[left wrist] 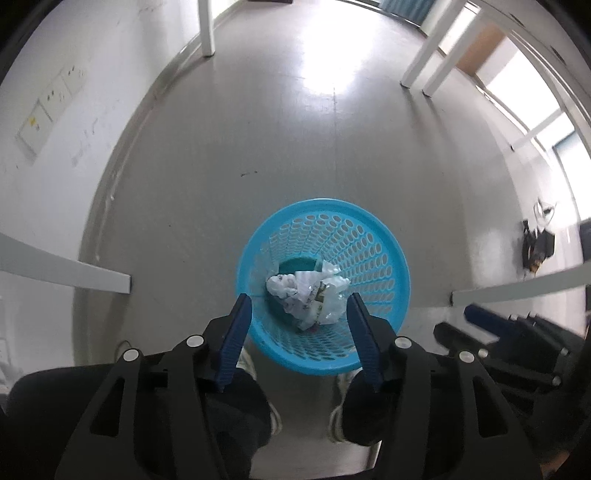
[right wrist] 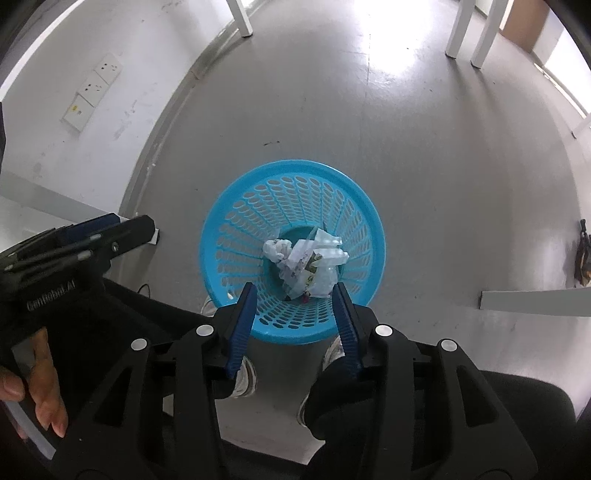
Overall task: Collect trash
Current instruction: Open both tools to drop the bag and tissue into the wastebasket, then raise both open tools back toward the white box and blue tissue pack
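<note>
A blue perforated waste basket (left wrist: 373, 236) (right wrist: 236, 221) stands on the grey floor. At its bottom lies crumpled trash (left wrist: 310, 291) (right wrist: 306, 262): white paper, a printed wrapper and clear plastic. My left gripper (left wrist: 300, 301) hovers high above the basket, pointing steeply down, open with nothing between its blue fingers (left wrist: 240, 325). My right gripper (right wrist: 294, 290) hangs above the same basket, also open and empty, its blue fingers (right wrist: 245, 314) framing the near rim. In the right wrist view the left gripper (right wrist: 110, 230) shows at the left edge, held by a hand (right wrist: 40, 384).
White table legs (left wrist: 207, 29) (right wrist: 463, 29) stand at the far end of the floor. A white wall with sockets (right wrist: 92, 88) runs along the left. The person's white shoes (right wrist: 242, 376) and dark trousers are just below the basket. A dark object (left wrist: 537, 245) lies against the right wall.
</note>
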A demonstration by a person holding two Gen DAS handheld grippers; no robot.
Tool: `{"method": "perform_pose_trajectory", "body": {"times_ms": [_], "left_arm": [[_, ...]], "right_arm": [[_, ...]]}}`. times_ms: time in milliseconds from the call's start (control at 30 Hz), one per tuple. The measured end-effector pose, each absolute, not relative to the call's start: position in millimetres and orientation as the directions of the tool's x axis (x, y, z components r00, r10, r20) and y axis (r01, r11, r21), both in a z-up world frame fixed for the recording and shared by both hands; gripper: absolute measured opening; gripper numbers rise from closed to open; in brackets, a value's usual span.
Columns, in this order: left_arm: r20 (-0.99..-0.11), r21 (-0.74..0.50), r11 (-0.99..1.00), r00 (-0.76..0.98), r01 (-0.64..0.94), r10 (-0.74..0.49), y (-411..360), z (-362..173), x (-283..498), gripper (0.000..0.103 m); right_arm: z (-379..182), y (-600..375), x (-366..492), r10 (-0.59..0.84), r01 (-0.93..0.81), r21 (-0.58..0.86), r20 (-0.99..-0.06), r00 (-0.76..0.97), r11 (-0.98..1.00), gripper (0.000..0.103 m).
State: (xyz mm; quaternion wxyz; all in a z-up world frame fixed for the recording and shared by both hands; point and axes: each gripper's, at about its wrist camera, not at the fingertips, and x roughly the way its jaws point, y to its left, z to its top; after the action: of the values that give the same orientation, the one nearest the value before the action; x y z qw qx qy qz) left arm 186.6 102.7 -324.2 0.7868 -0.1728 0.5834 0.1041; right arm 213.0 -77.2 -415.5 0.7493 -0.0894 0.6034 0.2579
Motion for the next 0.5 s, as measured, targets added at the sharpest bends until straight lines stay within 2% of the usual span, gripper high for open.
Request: {"method": "perform_pose_trajectory", "body": {"times_ms": [67, 167, 233, 367, 500], "left_arm": [[-0.950, -0.149, 0.924, 0.311, -0.352, -0.034, 100.5, -314.9, 177.2, 0.055], [-0.941, -0.157, 0.922, 0.337, -0.353, -0.031, 101.8, -300.0, 160.6, 0.064], [-0.938, -0.142, 0.926, 0.346, -0.349, -0.014, 100.1, -290.0, 150.8, 0.076], [-0.917, -0.068, 0.953, 0.396, -0.295, 0.057, 87.9, -266.2, 133.2, 0.084], [-0.889, -0.057, 0.962, 0.452, -0.268, 0.074, 81.7, -247.6, 120.6, 0.096]], "right_arm": [[-404.9, -82.3, 205.3, 0.295, -0.496, 0.184, -0.943, 0.155, 0.849, 0.046], [-387.6, -91.1, 189.4, 0.323, -0.512, 0.190, -0.928, 0.185, 0.837, 0.049], [-378.5, -96.3, 180.6, 0.334, -0.519, 0.188, -0.921, 0.202, 0.834, 0.054], [-361.6, -102.4, 166.4, 0.335, -0.531, 0.162, -0.909, 0.248, 0.832, 0.057], [-341.3, -112.9, 151.6, 0.354, -0.539, 0.153, -0.888, 0.292, 0.828, 0.062]]}}
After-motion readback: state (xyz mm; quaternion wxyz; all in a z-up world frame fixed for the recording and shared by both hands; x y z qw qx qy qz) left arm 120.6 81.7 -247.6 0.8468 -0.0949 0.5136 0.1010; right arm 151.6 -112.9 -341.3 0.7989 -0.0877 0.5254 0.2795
